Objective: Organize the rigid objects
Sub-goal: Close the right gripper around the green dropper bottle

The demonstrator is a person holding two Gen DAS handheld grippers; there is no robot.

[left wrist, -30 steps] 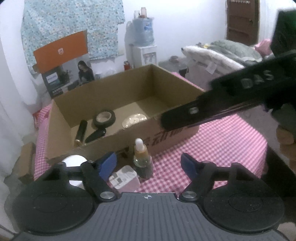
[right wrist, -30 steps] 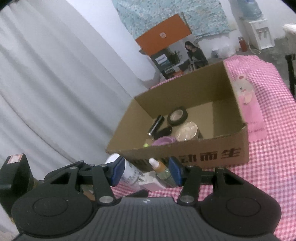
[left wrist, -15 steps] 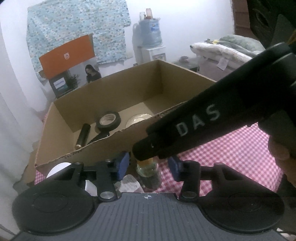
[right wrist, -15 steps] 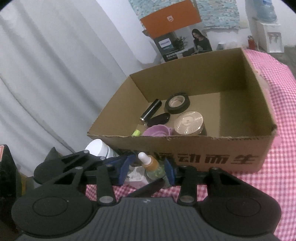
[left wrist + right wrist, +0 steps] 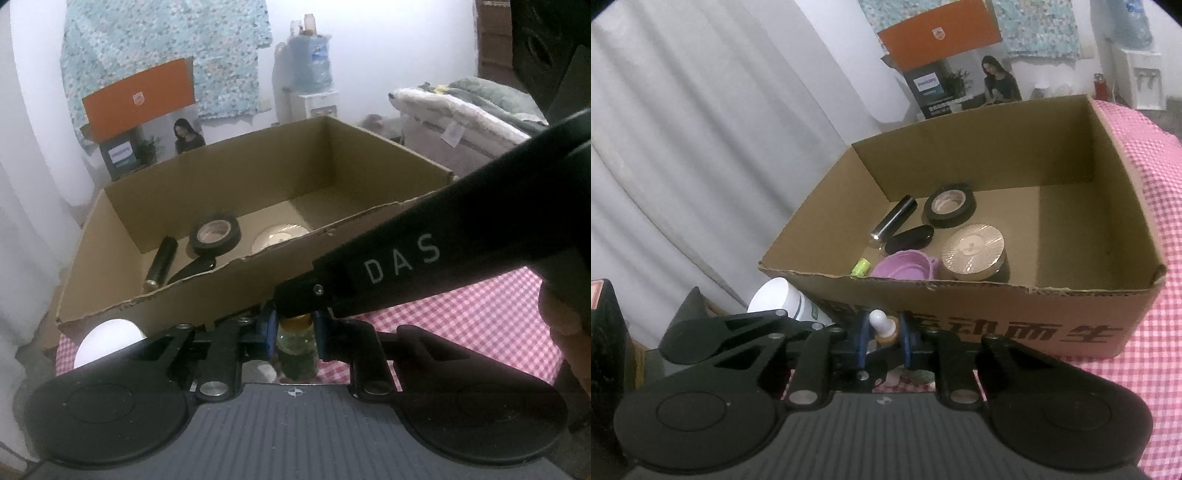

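Two hand-held grippers close on one small dropper bottle

Both tools meet at the dropper bottle (image 5: pixel 296 345), which stands upright on the pink-checked counter (image 5: pixel 480 317) just in front of the cardboard box (image 5: pixel 1034 334), at the lower centre of each view. The left hand-held gripper (image 5: pixel 293 332) has just been closing and its blue pads now sit narrow against the glass body below the amber collar. The right hand-held gripper (image 5: pixel 882 334) has likewise just been closing, and its pads pinch the collar under the white rubber bulb (image 5: pixel 878 318); in the left wrist view its black finger crosses from the upper right and hides the bottle's top.

As a judgement, the bottle is light, stiff and breakable, with smooth glass that could slide between the pads, while the bulb is soft and gives no firm hold. The body looks the safer place to grip; the collar hold may loosen the cap if twisted. A white tube (image 5: pixel 783 301) lies close at the left, near enough to be knocked. Inside the box a tape roll (image 5: pixel 949 205), a round compact (image 5: pixel 973 251) and a purple lid (image 5: pixel 905 264) leave the right half bare for setting it down
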